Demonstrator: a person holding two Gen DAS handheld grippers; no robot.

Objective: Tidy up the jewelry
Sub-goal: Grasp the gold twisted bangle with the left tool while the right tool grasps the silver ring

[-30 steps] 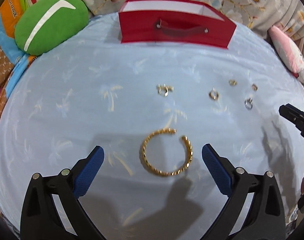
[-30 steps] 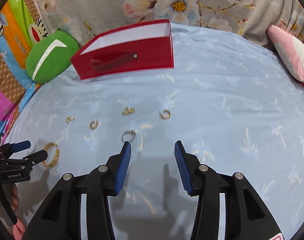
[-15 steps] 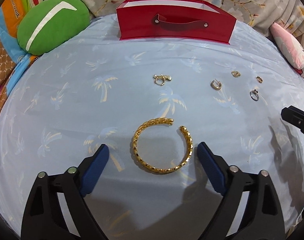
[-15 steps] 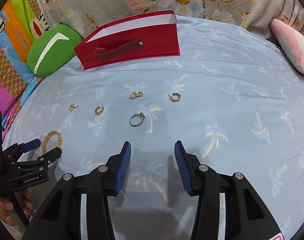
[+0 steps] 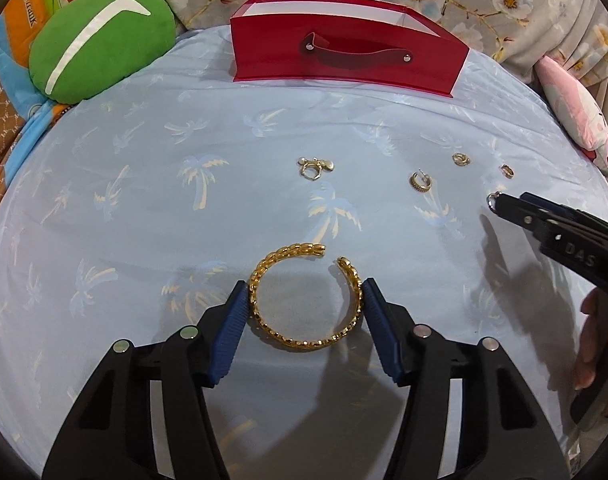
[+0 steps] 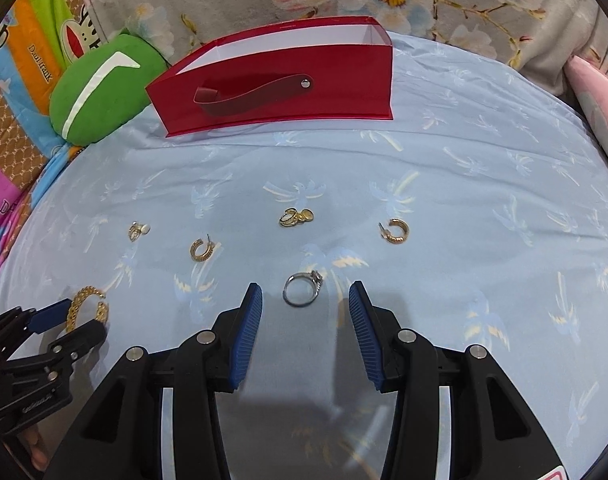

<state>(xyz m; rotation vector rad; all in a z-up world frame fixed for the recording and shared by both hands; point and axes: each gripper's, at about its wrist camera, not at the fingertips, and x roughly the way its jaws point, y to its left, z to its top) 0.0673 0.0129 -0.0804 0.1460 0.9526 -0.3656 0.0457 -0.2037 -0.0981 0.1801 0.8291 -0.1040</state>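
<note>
A gold open bangle (image 5: 304,300) lies on the blue cloth between the blue pads of my left gripper (image 5: 304,300), which touch its two sides; it also shows in the right wrist view (image 6: 86,306). My right gripper (image 6: 305,294) is open, with a silver ring (image 6: 302,290) lying between its fingertips. Small gold pieces lie beyond: a charm ring (image 5: 313,167), a hoop earring (image 5: 419,181), a ring cluster (image 6: 296,216) and another hoop (image 6: 395,231). A red open box (image 5: 343,56) stands at the back.
A green cushion (image 5: 100,36) sits at the back left, a pink pillow (image 5: 575,120) at the right edge. The round blue palm-print cloth (image 5: 184,200) covers the surface. Floral fabric hangs behind the box.
My left gripper moved forward and its jaws narrowed from wide open onto the bangle's sides. My right gripper moved forward so the silver ring now lies between its fingertips.
</note>
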